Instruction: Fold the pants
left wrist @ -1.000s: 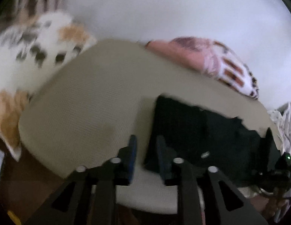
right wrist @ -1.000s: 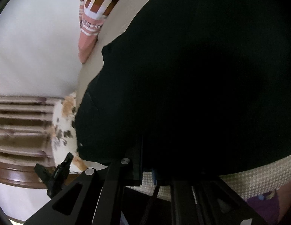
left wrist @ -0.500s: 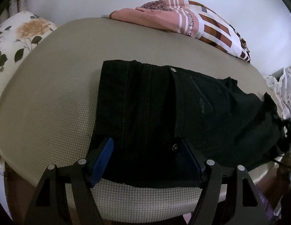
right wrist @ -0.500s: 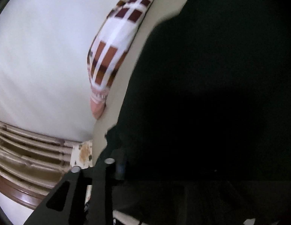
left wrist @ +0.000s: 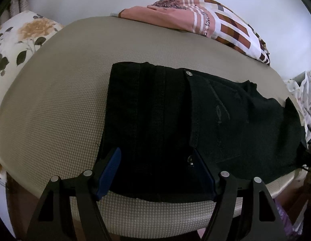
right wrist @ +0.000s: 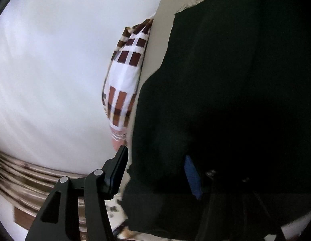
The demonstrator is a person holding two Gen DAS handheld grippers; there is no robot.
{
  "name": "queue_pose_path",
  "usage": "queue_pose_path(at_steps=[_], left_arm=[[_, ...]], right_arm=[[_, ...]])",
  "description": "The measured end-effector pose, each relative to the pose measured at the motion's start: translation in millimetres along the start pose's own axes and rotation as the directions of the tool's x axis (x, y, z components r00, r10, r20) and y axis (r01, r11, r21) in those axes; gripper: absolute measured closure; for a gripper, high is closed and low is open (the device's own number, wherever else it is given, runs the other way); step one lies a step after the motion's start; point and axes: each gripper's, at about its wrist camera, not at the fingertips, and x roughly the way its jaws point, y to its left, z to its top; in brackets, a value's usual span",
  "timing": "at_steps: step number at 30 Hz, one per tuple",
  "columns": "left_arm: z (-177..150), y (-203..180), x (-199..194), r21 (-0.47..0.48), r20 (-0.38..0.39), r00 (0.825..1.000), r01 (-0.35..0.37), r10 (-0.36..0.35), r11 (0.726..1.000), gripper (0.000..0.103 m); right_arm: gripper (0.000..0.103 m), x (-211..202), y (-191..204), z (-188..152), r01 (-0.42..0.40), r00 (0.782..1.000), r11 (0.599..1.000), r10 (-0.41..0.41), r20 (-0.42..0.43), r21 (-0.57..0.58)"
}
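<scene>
Black pants (left wrist: 175, 124) lie folded on a beige textured cushion (left wrist: 55, 104), waistband rivets showing. My left gripper (left wrist: 157, 170) is open, its blue-padded fingers (left wrist: 110, 172) spread over the near edge of the pants, nothing between them gripped. In the right wrist view the pants (right wrist: 225, 100) fill the right side, very close. My right gripper (right wrist: 155, 172) is open, its left finger (right wrist: 117, 172) beside the pants' edge and its blue pad (right wrist: 192, 176) against the dark cloth.
A pink, brown and white checked cloth (left wrist: 205, 22) lies at the cushion's far edge, also in the right wrist view (right wrist: 125, 80). A floral pillow (left wrist: 19, 46) is at left, a white wall (right wrist: 45, 70) behind, patterned fabric (left wrist: 303, 96) at right.
My left gripper opened from nearly shut and came squarely over the pants' near edge. My right gripper opened and let go of the pants' edge, swinging along the cloth.
</scene>
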Motion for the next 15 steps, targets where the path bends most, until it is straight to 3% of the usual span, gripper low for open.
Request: queue_pose_path(at_steps=[3,7,10,12,15], left_arm=[[1.8,0.5,0.9,0.002,-0.006,1.0,-0.002,0.002,1.0,0.029],[2.4,2.8,1.6,-0.018,-0.002,1.0,0.006,-0.006,1.0,0.028],[1.6,1.4,2.1,-0.02,0.003,1.0,0.003,-0.003,1.0,0.027],[2.1,0.3,2.9,-0.014,0.002,1.0,-0.001,0.001,1.0,0.026],[2.0,-1.2,3.4,-0.007,0.002,1.0,-0.006,0.006,1.0,0.025]], right_arm=[[0.05,8.4,8.1,9.8,0.014,1.0,0.999,-0.014,-0.019,-0.036],[0.045,2.3,16.9,-0.9,-0.076,0.997,0.997,0.076,-0.008,-0.005],[0.045,-12.7,20.2,-4.2,0.041,0.999,0.995,-0.041,0.002,-0.096],[0.048,-29.4,5.9,3.0,0.114,0.992,0.992,-0.111,0.052,-0.059],[0.049,-49.7,-12.6,16.6,0.06,0.992,0.998,-0.063,0.113,0.033]])
